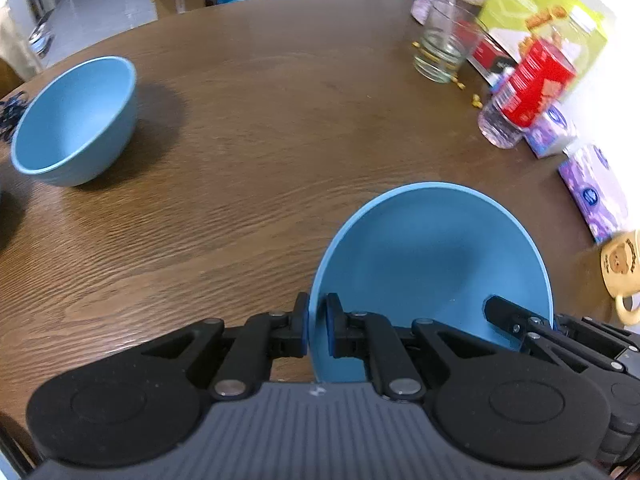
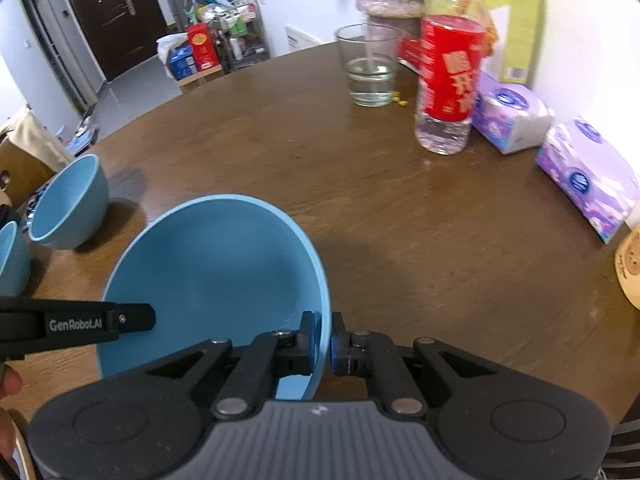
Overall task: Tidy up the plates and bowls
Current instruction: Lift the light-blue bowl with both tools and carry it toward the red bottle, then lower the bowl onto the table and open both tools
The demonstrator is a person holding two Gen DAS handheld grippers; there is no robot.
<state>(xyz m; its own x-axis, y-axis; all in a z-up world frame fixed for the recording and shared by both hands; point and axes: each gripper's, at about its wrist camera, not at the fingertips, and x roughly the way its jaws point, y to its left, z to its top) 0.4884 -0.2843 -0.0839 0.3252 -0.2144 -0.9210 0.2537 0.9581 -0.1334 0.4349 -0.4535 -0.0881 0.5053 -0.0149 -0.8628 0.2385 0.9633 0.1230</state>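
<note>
A large blue bowl point(image 1: 432, 264) is gripped at opposite sides of its rim: the left gripper point(image 1: 317, 328) is clamped on the left edge, the right gripper point(image 2: 323, 340) on the right edge. The bowl is held above the brown wooden counter point(image 1: 260, 152). Farther off to the left, a second blue bowl point(image 1: 76, 120) is seen resting on the counter, and a third point(image 2: 12, 258) beside it. At the far right, a glass point(image 2: 370, 66) and a red-labelled bottle point(image 2: 448, 76) are stood
</note>
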